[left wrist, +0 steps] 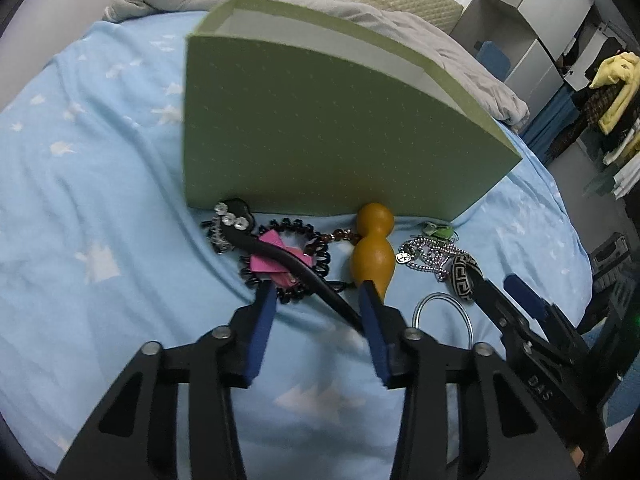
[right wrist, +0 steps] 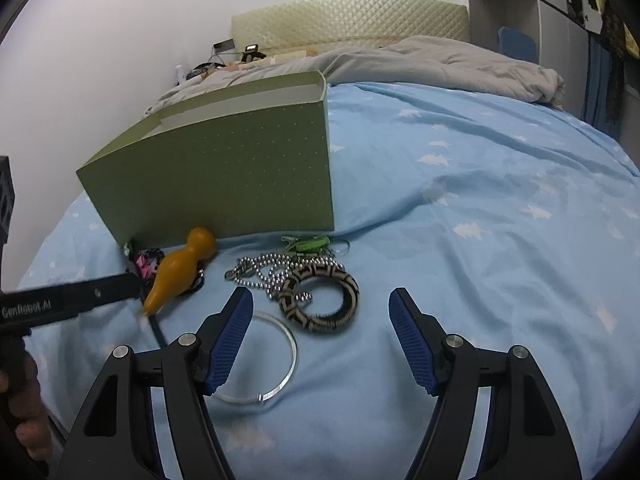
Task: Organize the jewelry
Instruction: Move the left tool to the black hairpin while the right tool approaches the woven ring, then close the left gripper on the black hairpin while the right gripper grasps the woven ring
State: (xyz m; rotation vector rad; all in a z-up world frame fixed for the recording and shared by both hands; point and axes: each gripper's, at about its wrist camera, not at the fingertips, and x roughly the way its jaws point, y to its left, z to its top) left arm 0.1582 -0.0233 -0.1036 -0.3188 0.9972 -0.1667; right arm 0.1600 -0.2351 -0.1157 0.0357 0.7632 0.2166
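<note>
Currently left gripper (left wrist: 318,300) half-open, straddling black curved rhinestone hairband (left wrist: 288,260); right gripper (right wrist: 320,312) wide, empty. Centre pads before squeezing.

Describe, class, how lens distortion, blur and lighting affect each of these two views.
Left wrist view: fisheye bows the green box outward; its top edge is slightly blurred; dark corners. Right wrist view: the blue sheet bulges like a dome; soft even light; the silver bangle glints faintly.

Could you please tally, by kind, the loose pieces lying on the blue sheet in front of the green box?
Bangles: 2, patterned bangle and silver bangle
Ball-chain necklace: 1
Hair pieces: 3, black headband, spiral hair tie, pink bow
Wooden gourd: 1
Green charm: 1
Total: 8
</note>
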